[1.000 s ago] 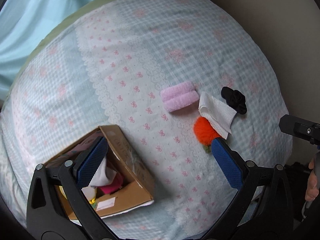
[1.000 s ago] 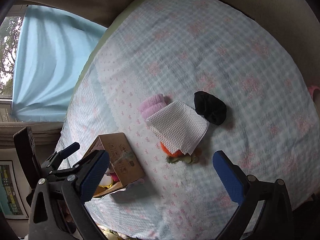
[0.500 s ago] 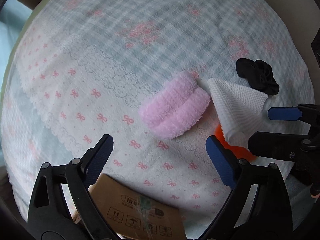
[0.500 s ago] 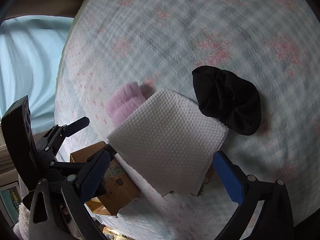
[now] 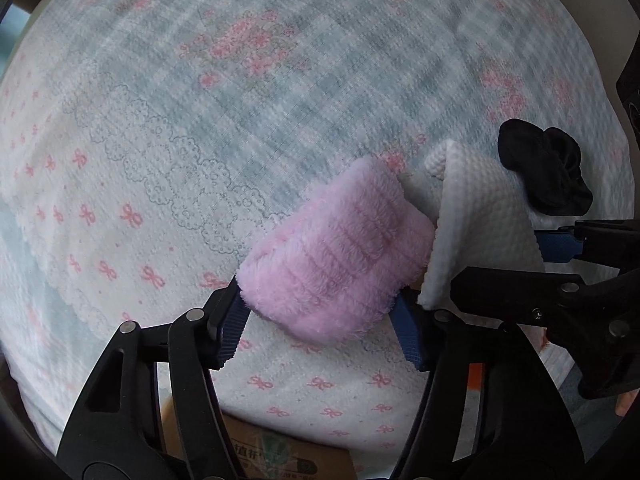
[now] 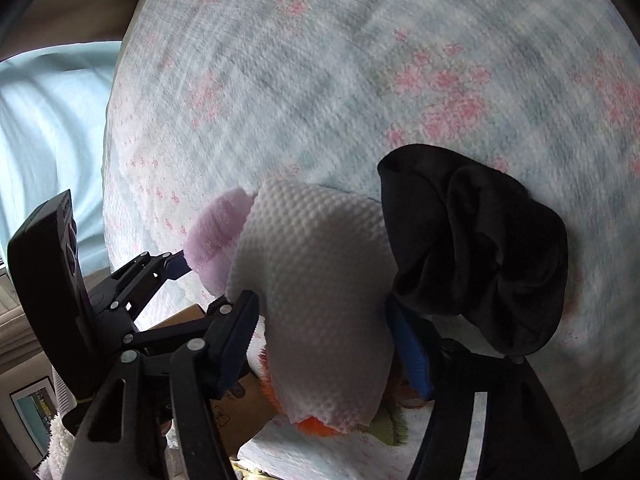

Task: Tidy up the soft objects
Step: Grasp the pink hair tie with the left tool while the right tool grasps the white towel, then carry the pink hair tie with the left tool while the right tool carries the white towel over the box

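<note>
A pink fluffy cloth (image 5: 340,264) lies on the patterned bedspread (image 5: 200,100). My left gripper (image 5: 320,332) has its jaws closing, and both blue pads touch the cloth's ends. Right beside it a white textured cloth (image 6: 316,292) bulges up over an orange plush toy (image 6: 316,426). My right gripper (image 6: 324,344) is closing too, its pads pressing the white cloth's sides. The left wrist view shows the white cloth (image 5: 480,224) pinched into a tent. A black fabric piece (image 6: 472,248) lies just right of the white cloth, free of both grippers.
A cardboard box (image 5: 280,456) sits at the near edge of the bed, below both grippers. A pale blue curtain (image 6: 40,120) hangs at the left, beyond the bed's edge. The far part of the bedspread holds no objects.
Both grippers have come down onto the bed and their jaws have narrowed. The left now straddles the pink cloth; the right has bunched the formerly flat white cloth.
</note>
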`<control>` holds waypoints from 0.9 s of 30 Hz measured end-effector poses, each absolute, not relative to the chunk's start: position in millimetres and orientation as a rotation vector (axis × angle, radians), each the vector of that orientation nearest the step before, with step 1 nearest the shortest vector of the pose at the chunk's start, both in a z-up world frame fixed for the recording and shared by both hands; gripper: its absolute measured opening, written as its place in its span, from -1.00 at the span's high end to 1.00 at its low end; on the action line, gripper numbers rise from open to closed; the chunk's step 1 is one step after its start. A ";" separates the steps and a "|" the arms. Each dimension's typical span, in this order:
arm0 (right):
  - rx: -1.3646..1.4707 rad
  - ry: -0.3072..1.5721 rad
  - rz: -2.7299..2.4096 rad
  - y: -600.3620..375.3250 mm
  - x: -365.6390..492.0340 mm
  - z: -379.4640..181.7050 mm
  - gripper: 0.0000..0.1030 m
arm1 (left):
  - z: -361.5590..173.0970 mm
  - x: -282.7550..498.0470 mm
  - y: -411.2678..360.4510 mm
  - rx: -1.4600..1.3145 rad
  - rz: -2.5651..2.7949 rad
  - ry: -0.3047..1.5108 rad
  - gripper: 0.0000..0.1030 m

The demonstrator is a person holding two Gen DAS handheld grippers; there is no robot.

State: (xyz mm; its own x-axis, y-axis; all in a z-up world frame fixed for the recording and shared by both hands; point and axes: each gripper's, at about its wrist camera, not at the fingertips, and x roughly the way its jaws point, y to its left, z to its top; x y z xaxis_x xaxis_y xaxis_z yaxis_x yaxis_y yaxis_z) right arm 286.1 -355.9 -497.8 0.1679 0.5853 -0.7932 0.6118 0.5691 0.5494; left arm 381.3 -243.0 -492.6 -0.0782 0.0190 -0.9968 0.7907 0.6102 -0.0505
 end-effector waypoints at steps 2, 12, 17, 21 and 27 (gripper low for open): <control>1.083 1.488 -0.028 -355.6 286.6 -498.0 0.12 | -492.8 379.4 -240.6 0.697 -0.738 1.529 -0.06; 1.114 1.458 -0.015 -369.4 282.2 -486.4 0.57 | -474.3 380.2 -229.8 0.649 -0.725 1.537 0.23; 1.087 1.444 0.013 -375.8 289.8 -470.4 0.58 | -457.0 379.7 -229.4 0.597 -0.699 1.534 0.27; 1.064 1.417 0.019 -385.7 294.1 -449.1 0.59 | -433.7 381.6 -224.0 0.549 -0.677 1.518 0.27; 0.920 1.382 0.055 -387.4 295.3 -407.6 0.59 | -386.5 379.7 -207.1 0.444 -0.624 1.471 0.27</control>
